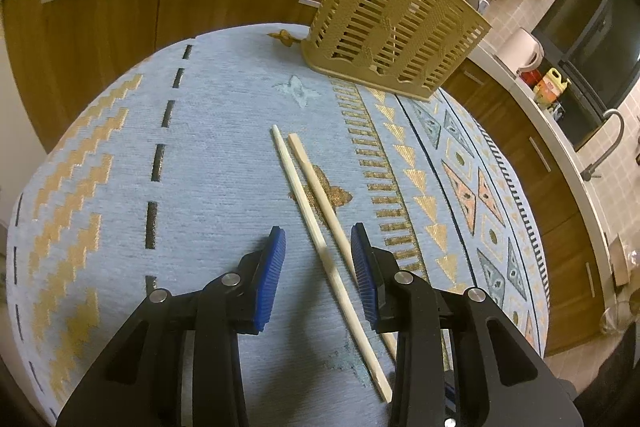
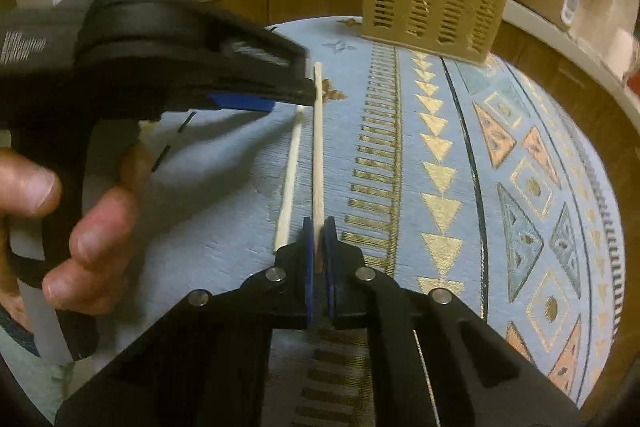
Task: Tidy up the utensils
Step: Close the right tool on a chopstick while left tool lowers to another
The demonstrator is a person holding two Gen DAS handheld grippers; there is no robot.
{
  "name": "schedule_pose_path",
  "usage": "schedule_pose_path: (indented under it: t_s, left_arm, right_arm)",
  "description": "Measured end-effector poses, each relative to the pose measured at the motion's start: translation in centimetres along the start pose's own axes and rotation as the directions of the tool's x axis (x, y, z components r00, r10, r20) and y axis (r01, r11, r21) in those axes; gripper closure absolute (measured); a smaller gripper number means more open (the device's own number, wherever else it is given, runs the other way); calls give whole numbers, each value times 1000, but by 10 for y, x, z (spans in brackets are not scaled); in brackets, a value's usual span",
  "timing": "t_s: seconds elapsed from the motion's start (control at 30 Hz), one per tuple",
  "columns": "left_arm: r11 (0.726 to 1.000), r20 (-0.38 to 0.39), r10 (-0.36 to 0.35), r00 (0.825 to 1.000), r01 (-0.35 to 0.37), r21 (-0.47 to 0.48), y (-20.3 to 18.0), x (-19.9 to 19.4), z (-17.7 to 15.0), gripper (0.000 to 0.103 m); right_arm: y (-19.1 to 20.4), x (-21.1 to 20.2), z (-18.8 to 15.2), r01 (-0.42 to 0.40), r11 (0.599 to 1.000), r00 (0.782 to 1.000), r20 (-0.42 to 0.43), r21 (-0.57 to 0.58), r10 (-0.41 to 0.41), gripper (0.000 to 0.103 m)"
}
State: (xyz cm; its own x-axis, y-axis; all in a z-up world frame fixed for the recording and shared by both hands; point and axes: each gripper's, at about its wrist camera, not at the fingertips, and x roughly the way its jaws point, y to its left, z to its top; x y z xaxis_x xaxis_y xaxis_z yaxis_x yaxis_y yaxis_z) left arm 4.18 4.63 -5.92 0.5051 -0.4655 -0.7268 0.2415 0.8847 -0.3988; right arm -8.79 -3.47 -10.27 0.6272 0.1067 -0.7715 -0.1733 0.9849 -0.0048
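- I can't see the near end of the right stick (image 1: 320,195) from my left camera. It goes under the black arm of my left gripper (image 1: 318,259).
- From my right camera, the left gripper (image 2: 280,99) is big, dark and blurry. It covers the far end of the left stick (image 2: 289,183).
- A hand (image 2: 68,227) holds the left gripper's handle. The picture edge cuts the hand off.
- The holder (image 1: 394,27) stands at the far edge of the tabletop (image 1: 216,131). Thin sticks poke up out of it, but I can't tell what else is inside.
- The things on the kitchen counter behind are too small and bent to make out.
- My left jaws are partly open. Both sticks lie on the cloth between the blue pads (image 1: 272,279). The pads don't press on them. The right stick lies very near the right pad, but I can't tell if it touches.
- My right gripper (image 2: 319,227) has its jaws squeezed tight on the near end of the right stick (image 2: 318,147). The stick points away toward the holder.
- The left stick (image 1: 304,203) lies flat just beside the held one, on its left.
- Both sticks are in the middle of the tabletop, well apart from the holder (image 2: 434,3).
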Motion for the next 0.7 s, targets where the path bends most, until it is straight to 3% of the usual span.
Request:
schedule_pose_path:
  t_s: [0.2, 0.33, 0.37, 0.43, 0.5, 0.6, 0.7]
  left_arm:
    - [1000, -15, 7, 1000, -7, 17, -6, 4, 1, 71]
    - [994, -16, 92, 996, -90, 68, -19, 11, 3, 74]
    - [988, -14, 130, 991, -128, 90, -25, 14, 3, 77]
    - [968, 2, 215, 977, -213, 134, -33, 17, 1, 97]
    - [957, 12, 243, 970, -242, 160, -38, 18, -1, 98]
    - [967, 20, 204, 979, -204, 154, -41, 11, -4, 103]
    - [983, 5, 111, 994, -110, 147, -49, 0, -10, 103]
  right_arm:
    - [-33, -4, 4, 30, 994, 999, 9, 105, -31, 100]
    - [-55, -10, 0, 71, 987, 997, 12, 146, -74, 100]
    - [-60, -11, -1, 81, 984, 996, 10, 158, -83, 100]
    - [-70, -13, -4, 94, 979, 995, 6, 183, -97, 100]
    - [-79, -13, -6, 105, 974, 994, 4, 201, -108, 100]
    - [-94, -16, -9, 106, 966, 994, 4, 238, -110, 100]
    - [-104, -23, -11, 117, 960, 992, 12, 253, -124, 99]
